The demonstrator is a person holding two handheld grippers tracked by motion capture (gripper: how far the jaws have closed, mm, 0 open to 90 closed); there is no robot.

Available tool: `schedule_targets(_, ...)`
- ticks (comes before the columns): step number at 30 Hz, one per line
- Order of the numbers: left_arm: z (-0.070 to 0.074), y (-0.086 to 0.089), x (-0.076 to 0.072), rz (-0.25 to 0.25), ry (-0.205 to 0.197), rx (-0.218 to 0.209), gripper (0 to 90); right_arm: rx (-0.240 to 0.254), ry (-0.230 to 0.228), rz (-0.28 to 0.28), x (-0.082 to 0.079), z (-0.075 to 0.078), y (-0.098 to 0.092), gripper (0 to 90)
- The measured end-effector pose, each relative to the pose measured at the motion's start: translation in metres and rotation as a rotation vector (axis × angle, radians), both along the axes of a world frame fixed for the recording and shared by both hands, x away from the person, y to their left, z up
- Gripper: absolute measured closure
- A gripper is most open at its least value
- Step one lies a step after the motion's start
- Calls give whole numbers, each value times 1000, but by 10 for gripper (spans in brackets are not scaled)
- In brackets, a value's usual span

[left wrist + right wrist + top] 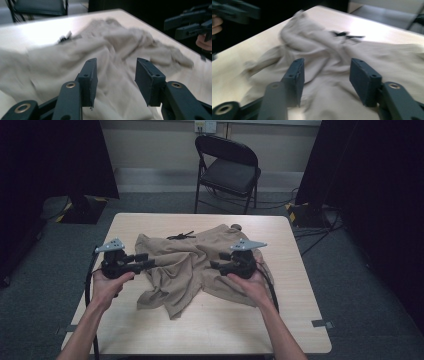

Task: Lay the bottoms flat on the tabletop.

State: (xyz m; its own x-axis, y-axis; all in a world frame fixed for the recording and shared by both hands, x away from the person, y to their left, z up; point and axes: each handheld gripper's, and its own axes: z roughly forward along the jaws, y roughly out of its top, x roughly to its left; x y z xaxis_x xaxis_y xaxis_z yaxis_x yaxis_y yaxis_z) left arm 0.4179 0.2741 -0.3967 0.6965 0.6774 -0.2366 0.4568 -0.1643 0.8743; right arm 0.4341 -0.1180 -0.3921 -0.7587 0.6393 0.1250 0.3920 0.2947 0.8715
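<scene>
The tan shorts lay crumpled mid-surface, soft, light and floppy, I judged. My left gripper and right gripper hovered with fingers parted, grasping nothing. I'd have pinched the waistband edge near the black drawstring.

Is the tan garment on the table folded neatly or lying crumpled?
Crumpled: the tan garment lies in a loose bunched heap with irregular folds and uneven edges on the table.

A black folding chair stands on grey carpet beyond the table.
</scene>
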Motion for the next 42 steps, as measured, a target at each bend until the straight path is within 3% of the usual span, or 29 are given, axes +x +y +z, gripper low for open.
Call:
schedule_targets(1,-5,-1,-4,-4,11,12,521,0,0,0,0,0,0,512)
schedule_targets(2,-17,-3,-11,-15,38,27,511,18,7,47,-10,-8,13,571)
schedule_targets(5,-27,-4,-19,-20,61,33,492,37,23,76,-18,-14,22,631)
schedule_targets(8,-43,-2,-36,-12,91,58,470,-1,47,155,-33,-33,47,731)
schedule_targets(12,-57,1,-49,1,110,58,459,-32,68,211,-44,-46,64,751)
schedule_targets(13,-62,2,-52,3,122,54,461,-48,75,235,-48,-50,71,749)
schedule_targets(14,-65,1,-53,-6,131,77,461,-53,83,247,-51,-54,76,743)
schedule_targets(16,-69,0,-53,-10,142,74,462,-51,102,290,-56,-62,87,661)
schedule_targets(20,-87,-5,-48,23,172,112,486,-89,136,349,-61,-80,111,486)
schedule_targets(22,-90,-3,-47,35,170,113,522,-104,134,351,-62,-82,114,454)
schedule_targets(25,-94,-1,-46,55,161,107,737,-157,116,357,-66,-93,126,449)
schedule_targets(26,-93,1,-46,58,157,89,779,-180,120,340,-67,-96,128,485)
schedule_targets(29,-89,8,-46,71,144,61,833,-188,119,321,-65,-102,128,722)
schedule_targets(31,-86,13,-47,83,136,52,850,-162,102,320,-64,-99,124,853)
schedule_targets(37,-80,30,-43,127,125,23,862,-78,82,277,-56,-79,95,884)
schedule_targets(40,-78,41,-38,155,113,15,866,-19,68,198,-47,-66,65,886)
schedule_targets(41,-78,41,-38,155,113,15,866,-19,68,198,-47,-66,65,886)
schedule_targets(42,-78,45,-36,168,121,10,867,-2,64,157,-42,-62,50,887)
